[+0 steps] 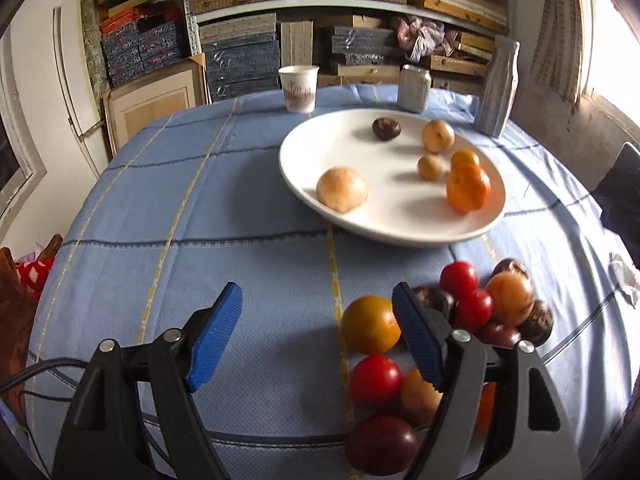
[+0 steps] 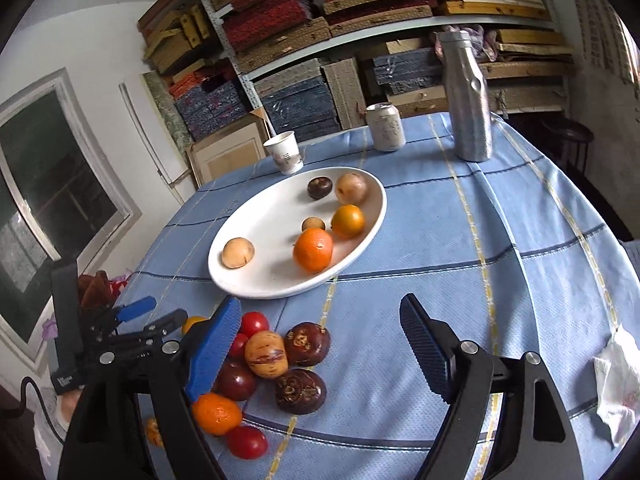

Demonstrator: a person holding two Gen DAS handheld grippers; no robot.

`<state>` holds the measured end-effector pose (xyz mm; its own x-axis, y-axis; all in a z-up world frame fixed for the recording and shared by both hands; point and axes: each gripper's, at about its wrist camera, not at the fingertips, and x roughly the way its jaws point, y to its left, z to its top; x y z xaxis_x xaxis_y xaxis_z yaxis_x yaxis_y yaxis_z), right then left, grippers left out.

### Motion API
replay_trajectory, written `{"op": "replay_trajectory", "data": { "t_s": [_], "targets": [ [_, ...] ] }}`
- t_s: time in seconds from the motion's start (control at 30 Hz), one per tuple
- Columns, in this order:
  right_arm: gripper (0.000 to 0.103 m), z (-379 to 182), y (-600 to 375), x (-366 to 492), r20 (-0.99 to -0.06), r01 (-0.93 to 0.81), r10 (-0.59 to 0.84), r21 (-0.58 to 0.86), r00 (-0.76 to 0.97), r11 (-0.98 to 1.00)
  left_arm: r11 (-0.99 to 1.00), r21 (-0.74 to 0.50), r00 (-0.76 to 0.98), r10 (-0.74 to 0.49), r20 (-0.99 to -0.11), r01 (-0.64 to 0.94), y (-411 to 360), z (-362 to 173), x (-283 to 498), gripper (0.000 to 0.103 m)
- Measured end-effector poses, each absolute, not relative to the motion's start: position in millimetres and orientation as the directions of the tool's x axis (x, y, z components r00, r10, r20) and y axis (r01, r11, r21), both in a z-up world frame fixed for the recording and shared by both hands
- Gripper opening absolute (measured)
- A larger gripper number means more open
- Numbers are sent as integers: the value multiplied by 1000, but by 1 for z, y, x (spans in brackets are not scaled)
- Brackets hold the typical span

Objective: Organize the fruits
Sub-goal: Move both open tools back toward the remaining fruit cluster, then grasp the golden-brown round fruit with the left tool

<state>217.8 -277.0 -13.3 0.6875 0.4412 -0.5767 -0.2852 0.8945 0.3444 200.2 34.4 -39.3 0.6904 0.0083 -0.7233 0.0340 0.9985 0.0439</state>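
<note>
Both the left gripper point(image 1: 316, 334) and right gripper point(image 2: 320, 344) stand wide open and hold nothing. Six fruits lie on the plate point(image 2: 244, 280); a pile point(image 2: 276, 364) rests on the cloth point(image 2: 440, 220) beside it.

So the white plate point(image 2: 240, 276) sits mid-table with six fruits on it: a bright orange point(image 2: 313, 249) near its front rim, a yellow-orange one point(image 2: 348, 221) just behind, a tiny tan one point(image 2: 313, 224) beside that, a tan round one point(image 2: 238, 253) on the left, plus a dark purple one point(image 2: 320, 187) and a pale one point(image 2: 351, 188) at the back. The loose pile point(image 2: 272, 356) of red, purple and orange fruit lies on the cloth toward the table's near edge
</note>
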Motion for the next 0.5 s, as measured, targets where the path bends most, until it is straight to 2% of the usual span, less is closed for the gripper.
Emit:
{"op": "replay_trajectory", "data": {
  "t_s": [0.27,0.5],
  "targets": [
    [84,-17,-279,220,-585,-280,446,356,678,892,999,27,677,-6,-736,39,38,-47,202,78],
    [84,-17,-277,220,-591,-282,447,354,672,892,996,67,673,6,-740,64,28,-52,201,80]
  ]
}}
